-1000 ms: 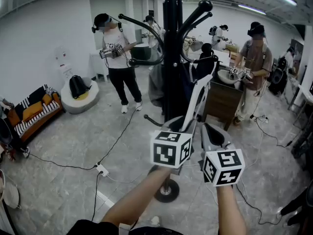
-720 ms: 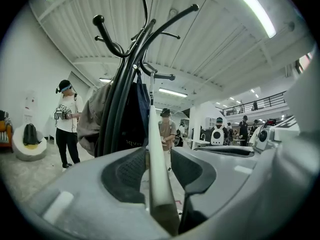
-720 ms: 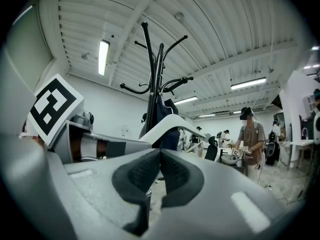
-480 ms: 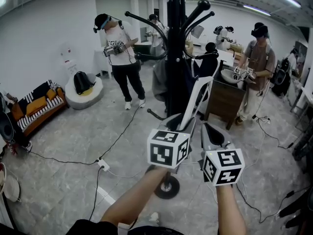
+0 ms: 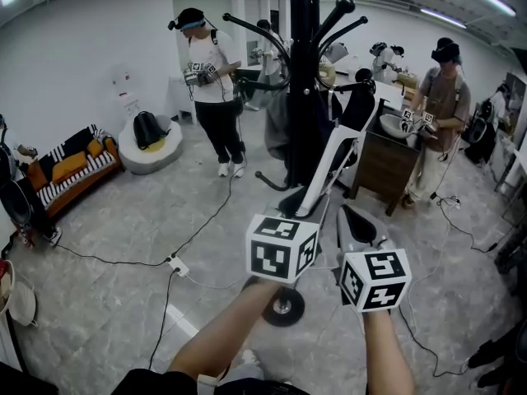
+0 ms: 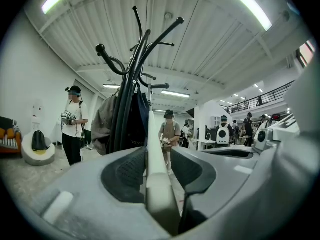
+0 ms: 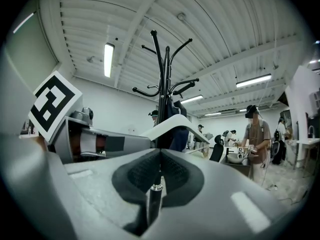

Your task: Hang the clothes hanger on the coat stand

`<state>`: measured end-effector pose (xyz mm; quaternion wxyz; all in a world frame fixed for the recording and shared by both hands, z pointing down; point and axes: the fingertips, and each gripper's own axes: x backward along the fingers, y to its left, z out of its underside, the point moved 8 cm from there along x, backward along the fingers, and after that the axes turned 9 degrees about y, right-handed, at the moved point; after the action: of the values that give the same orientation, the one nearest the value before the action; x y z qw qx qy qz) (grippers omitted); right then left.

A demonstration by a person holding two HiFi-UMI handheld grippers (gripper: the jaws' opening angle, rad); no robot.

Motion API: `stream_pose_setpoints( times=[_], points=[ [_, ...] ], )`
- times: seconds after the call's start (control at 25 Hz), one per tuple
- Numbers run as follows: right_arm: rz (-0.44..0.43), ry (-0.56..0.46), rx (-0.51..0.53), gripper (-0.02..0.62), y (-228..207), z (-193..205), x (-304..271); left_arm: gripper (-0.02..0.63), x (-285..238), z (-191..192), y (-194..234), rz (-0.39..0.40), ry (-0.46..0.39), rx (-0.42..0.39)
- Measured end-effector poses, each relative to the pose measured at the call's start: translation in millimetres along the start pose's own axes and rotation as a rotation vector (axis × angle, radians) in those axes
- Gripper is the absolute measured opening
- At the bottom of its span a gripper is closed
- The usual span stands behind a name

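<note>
The black coat stand (image 5: 303, 81) rises at the middle of the head view, with dark clothes (image 5: 280, 126) on its hooks. A white clothes hanger (image 5: 331, 167) slants up toward the stand from my two grippers. One arm of the hanger (image 6: 152, 149) lies between the jaws of my left gripper (image 5: 298, 204) (image 6: 159, 169). It rests against the left pad, and a thin gap shows at the right pad. My right gripper (image 5: 350, 216) (image 7: 160, 176) is shut on the hanger's thin metal hook stem (image 7: 153, 194). The hanger's white shoulder (image 7: 172, 126) arcs in front of the stand (image 7: 162, 84).
Several people with grippers stand around: one at the back left (image 5: 210, 81), one at the right (image 5: 440, 105) by a dark cabinet (image 5: 383, 167). Cables and a power strip (image 5: 174, 266) cross the floor. The stand's round base (image 5: 284, 307) is close to my arms. A striped sofa (image 5: 62, 175) is at the left.
The head view has turned a little, so the stand and the room sit further right. Both grippers and the hanger keep nearly the same place below the stand.
</note>
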<state>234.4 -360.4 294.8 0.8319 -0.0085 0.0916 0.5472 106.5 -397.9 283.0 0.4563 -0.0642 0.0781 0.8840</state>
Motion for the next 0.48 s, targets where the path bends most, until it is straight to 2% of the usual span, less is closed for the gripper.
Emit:
stream_pose_setpoints(
  times=[0.2, 0.48],
  points=[
    [0.004, 0.003, -0.005, 0.000, 6, 4, 5, 0.137, 11, 3, -2, -0.001, 0.000, -0.014],
    [0.036, -0.014, -0.017, 0.000, 29, -4, 9, 0.137, 30, 1, 0, 0.044, -0.002, -0.052]
  ],
)
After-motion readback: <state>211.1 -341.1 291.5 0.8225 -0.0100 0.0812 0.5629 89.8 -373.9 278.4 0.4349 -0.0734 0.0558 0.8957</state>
